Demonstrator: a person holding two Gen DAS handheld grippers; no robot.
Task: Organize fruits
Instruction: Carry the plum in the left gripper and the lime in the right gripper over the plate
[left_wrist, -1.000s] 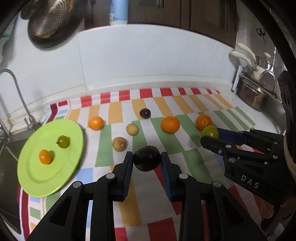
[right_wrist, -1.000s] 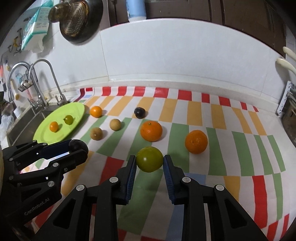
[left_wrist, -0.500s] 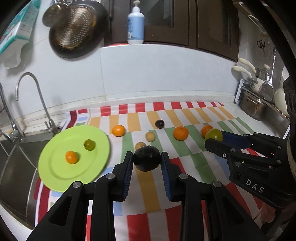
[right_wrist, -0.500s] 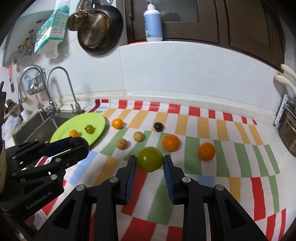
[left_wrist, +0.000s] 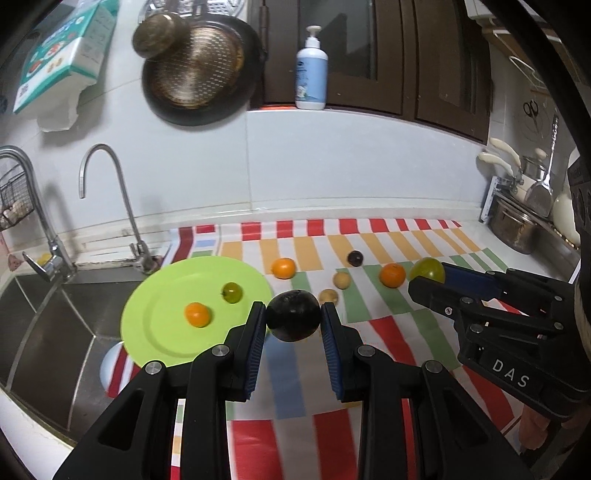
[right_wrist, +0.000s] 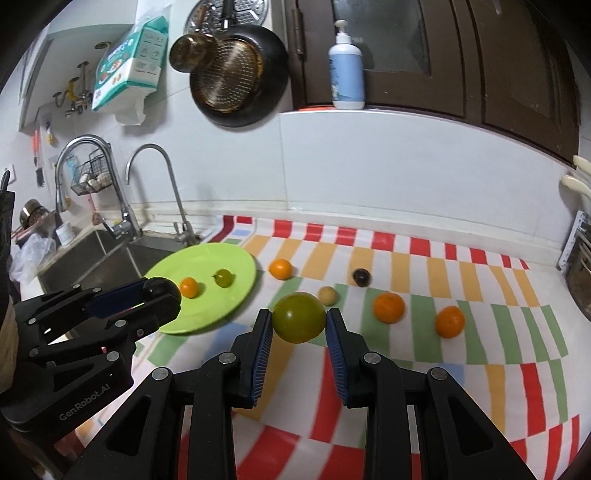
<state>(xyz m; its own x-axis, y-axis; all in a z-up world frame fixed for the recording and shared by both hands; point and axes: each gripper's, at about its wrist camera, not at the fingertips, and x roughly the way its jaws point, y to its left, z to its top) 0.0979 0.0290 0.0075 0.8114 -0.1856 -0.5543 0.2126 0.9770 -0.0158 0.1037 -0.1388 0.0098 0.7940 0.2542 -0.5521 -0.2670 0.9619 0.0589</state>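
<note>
My left gripper (left_wrist: 293, 321) is shut on a dark purple plum (left_wrist: 293, 319), held in the air just right of the green plate (left_wrist: 162, 343). My right gripper (right_wrist: 299, 323) is shut on a large green fruit (right_wrist: 299, 322), also lifted above the striped cloth (right_wrist: 424, 354). On the plate lie a small orange (left_wrist: 197, 314) and a small green fruit (left_wrist: 232, 292). Loose on the cloth are three oranges (right_wrist: 280, 268) (right_wrist: 388, 307) (right_wrist: 449, 322), two tan round fruits (left_wrist: 342, 280) (left_wrist: 328, 295) and a small dark fruit (right_wrist: 361, 277). Each gripper shows in the other's view, the left (right_wrist: 162, 291) and the right (left_wrist: 428, 273).
A steel sink (left_wrist: 40, 325) with taps (left_wrist: 107, 192) lies left of the plate, whose edge overhangs it. Pans (right_wrist: 236, 74) hang on the wall, a soap bottle (right_wrist: 346, 66) stands on the ledge, and a pot and utensil rack (left_wrist: 517, 225) stand at the far right.
Both grippers have risen and drawn back from the cloth with their fruits still gripped, shifting left toward the plate. The fruits on the cloth and plate have not moved.
</note>
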